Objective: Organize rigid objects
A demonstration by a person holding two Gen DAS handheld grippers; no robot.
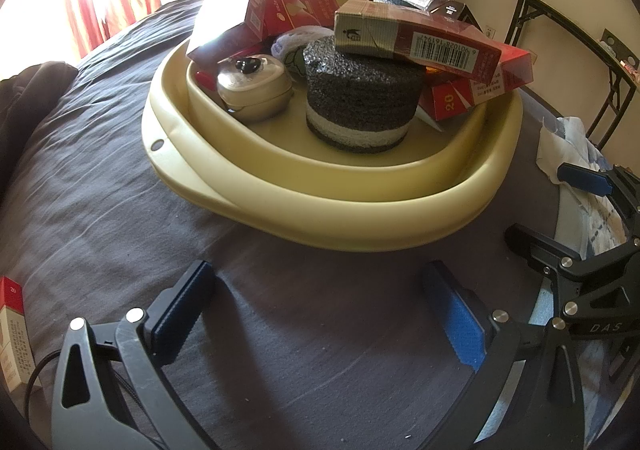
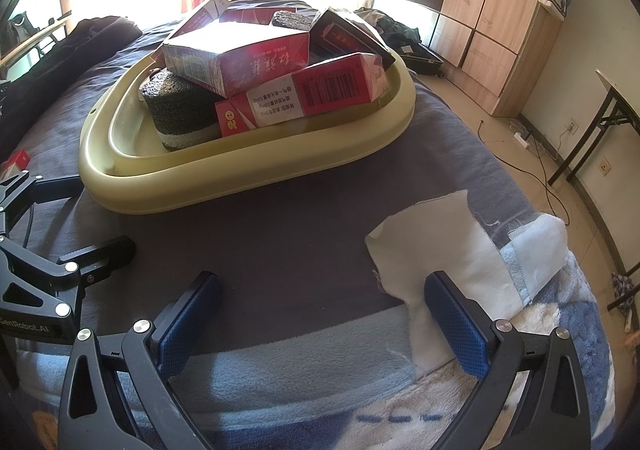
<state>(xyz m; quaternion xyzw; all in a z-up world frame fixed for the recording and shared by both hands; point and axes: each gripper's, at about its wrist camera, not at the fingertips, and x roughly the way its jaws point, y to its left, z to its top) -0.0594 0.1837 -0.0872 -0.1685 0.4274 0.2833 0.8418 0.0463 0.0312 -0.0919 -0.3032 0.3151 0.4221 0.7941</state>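
A cream plastic basin (image 1: 280,193) (image 2: 224,177) sits on the grey bed. It holds a dark round foam block (image 1: 360,97) (image 2: 180,105), a beige oval case (image 1: 254,89), and several red cigarette cartons (image 1: 440,37) (image 2: 248,57) stacked on top. One more red and white carton (image 1: 12,334) lies on the bed at the far left. My left gripper (image 1: 320,314) is open and empty, just in front of the basin. My right gripper (image 2: 322,326) is open and empty, nearer the bed's edge; its right finger is over a white cloth (image 2: 448,250).
A blue and white blanket (image 2: 360,390) covers the near bed edge. A wooden wardrobe (image 2: 492,9) and a folding table (image 2: 616,101) stand to the right. Dark clothes (image 2: 92,33) lie at the far left of the bed.
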